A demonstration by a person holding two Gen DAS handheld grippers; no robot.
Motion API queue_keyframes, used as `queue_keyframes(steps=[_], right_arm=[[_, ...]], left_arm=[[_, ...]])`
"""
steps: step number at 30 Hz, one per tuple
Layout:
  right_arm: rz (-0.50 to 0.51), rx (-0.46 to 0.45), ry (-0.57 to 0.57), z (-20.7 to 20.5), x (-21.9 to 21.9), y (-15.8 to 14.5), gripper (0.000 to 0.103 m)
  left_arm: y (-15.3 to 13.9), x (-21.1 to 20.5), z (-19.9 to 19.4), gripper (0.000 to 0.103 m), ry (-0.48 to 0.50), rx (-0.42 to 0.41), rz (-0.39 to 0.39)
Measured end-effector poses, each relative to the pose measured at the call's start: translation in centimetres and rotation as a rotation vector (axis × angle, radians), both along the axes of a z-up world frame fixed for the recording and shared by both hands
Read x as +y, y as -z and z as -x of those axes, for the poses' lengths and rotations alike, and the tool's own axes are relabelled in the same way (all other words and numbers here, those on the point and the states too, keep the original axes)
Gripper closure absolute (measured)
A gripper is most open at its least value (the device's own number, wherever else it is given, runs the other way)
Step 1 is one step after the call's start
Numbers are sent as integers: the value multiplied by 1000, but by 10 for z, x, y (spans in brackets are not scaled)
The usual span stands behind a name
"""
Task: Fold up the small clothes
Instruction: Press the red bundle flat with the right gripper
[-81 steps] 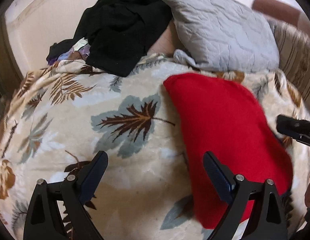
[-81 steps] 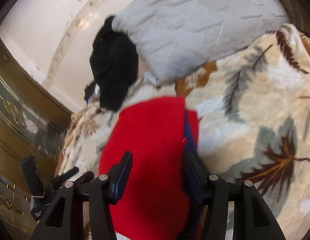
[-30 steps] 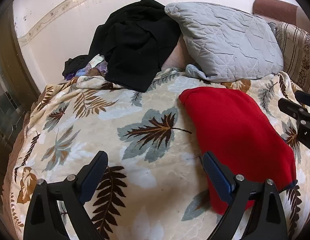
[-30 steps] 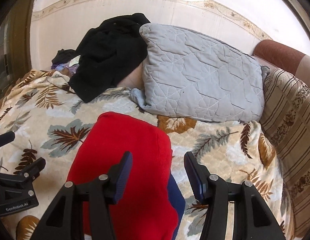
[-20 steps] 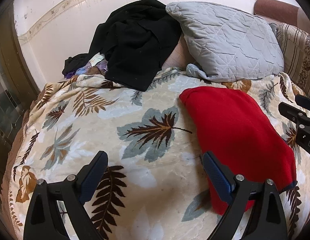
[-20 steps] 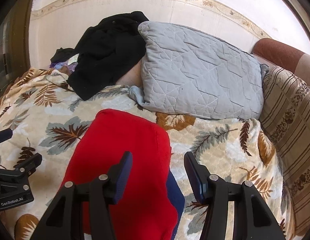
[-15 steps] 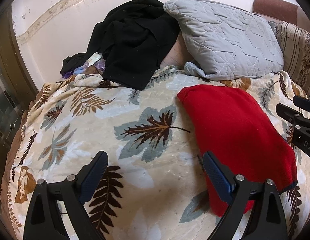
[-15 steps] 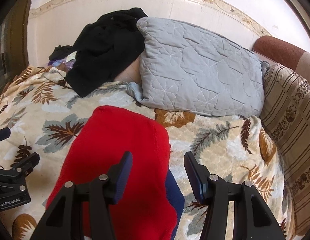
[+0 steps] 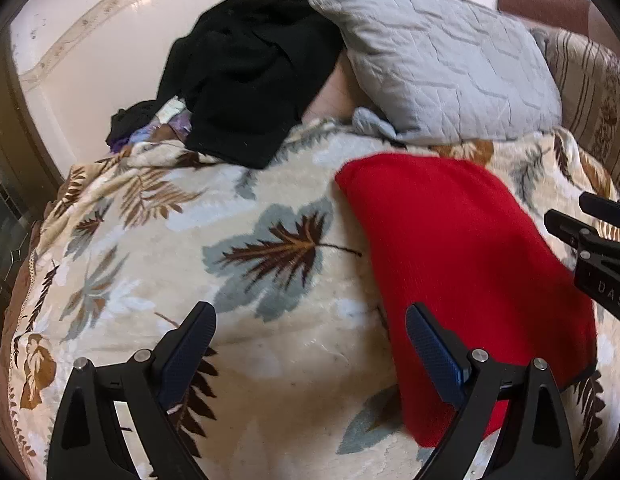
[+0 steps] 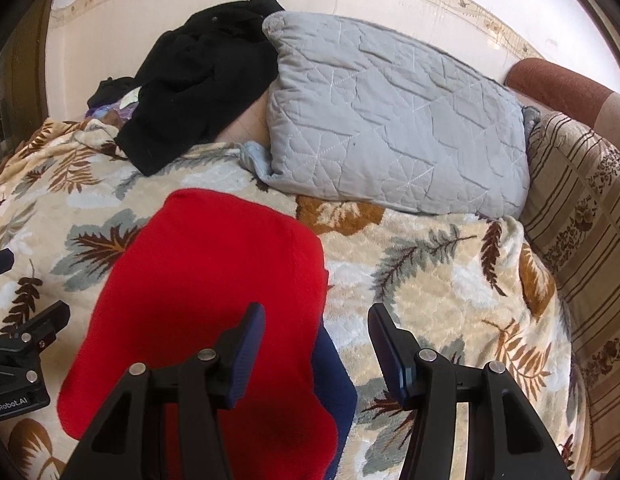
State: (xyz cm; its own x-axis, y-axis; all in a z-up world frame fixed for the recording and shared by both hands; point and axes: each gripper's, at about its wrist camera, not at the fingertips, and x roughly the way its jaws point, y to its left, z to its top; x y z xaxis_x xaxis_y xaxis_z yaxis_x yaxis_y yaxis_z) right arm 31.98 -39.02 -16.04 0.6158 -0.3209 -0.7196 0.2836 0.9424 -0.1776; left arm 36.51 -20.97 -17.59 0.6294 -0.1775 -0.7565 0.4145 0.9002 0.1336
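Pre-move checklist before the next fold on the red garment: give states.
1. Left gripper jaws open, nothing between them: ok.
2. Right gripper jaws open, nothing gripped: ok.
3. Red garment lies flat on the leaf blanket: ok.
4. Blue layer peeks out at its right edge, so edges not aligned: not ok.
5. Grey pillow and black clothes clear of the garment: ok.
6. Fold complete: cannot tell.

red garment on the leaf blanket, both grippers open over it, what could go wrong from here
1. The plush blanket lies right under the red garment, so either gripper could pinch pile along with cloth and drag the bedding.
2. A blue layer peeks out beside the right gripper; a shallow grab may lift only one layer and spoil the fold.
3. The left gripper straddles the garment's edge and may miss it.
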Motion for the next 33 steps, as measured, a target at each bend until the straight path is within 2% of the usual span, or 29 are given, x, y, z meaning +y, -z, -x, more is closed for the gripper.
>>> queue_keyframes(steps=[3,5,8,12,14,16,19,27,33], right_arm=[[-95,49,4,-8,-10,17,45],[-174,80,5,-14,-18,29,45],[-244,59,15,-16,-28,31,45],[-336,-41,-3,-31,-33,15,45],[-382,-41,-31,-42,-29,19,45],[-408,16,-54,-55,-23,33,47],[-365,24,-63,-60,-16,38,48],[-504,-9,-11,-33,-49,25,49],[-620,-4,25,-18,-82,34,46]], left_arm=[[18,-10,-2,7,11,36,-63],[17,-12,1,7,10,9,-70],[14,-10,0,7,16,7,-64],[15,-7,-1,7,17,11,-59],[15,-7,0,7,26,4,-66],[15,-7,1,7,29,1,-67],[15,-7,0,7,30,1,-64],[11,-9,2,7,28,-11,-59],[11,-9,0,7,19,-5,-42]])
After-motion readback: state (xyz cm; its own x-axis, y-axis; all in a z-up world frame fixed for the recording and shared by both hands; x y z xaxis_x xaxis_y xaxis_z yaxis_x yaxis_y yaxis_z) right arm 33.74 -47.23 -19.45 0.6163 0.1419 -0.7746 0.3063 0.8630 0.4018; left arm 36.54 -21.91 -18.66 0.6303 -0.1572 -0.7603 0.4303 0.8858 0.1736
